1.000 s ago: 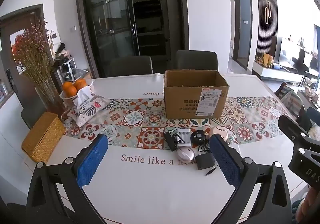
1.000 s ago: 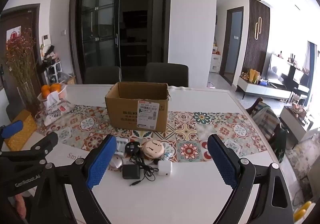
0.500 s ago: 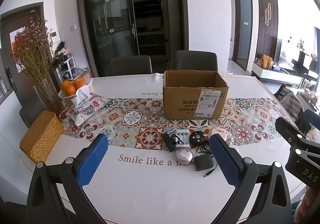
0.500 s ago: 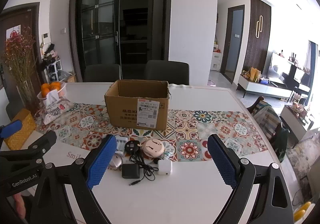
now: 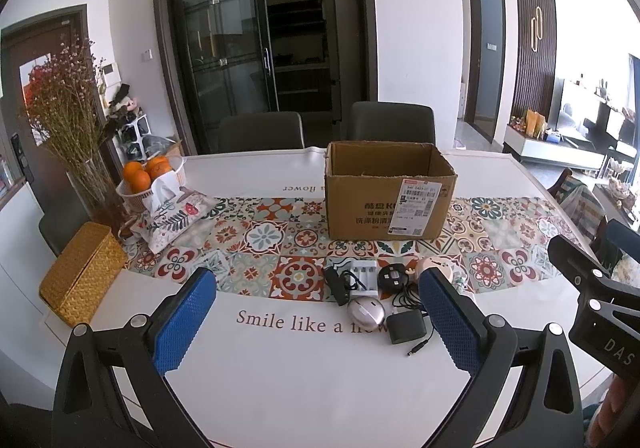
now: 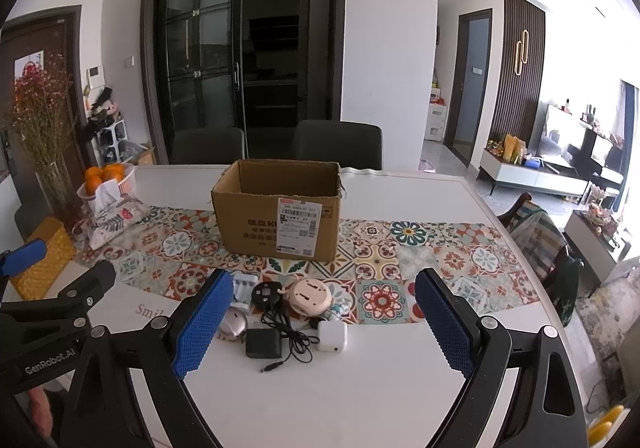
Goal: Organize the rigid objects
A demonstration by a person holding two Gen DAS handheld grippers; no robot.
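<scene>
1. The left tongs hang wide apart above the table and hold nothing. The right tongs are spread wide too, and they are empty.
2. The small things lie in a bunch on the table, just in front of the cardboard box. None of them is picked up yet.
3. In the bunch are a black plug block with a thin cord, a white cube plug, a round pink disc, a silver mouse and a white battery holder.
4. The next good move is likely to pick one thing at the edge of the bunch, like the white cube plug.
5. The tongs should come straight down over it and squeeze its flat sides.
6. The cord could snag and drag other things, so a slow lift is best.
7. The cardboard box stands open on top. What shows of its inside looks empty, but its floor is hidden.
8. A white basket at the far left holds oranges.
</scene>
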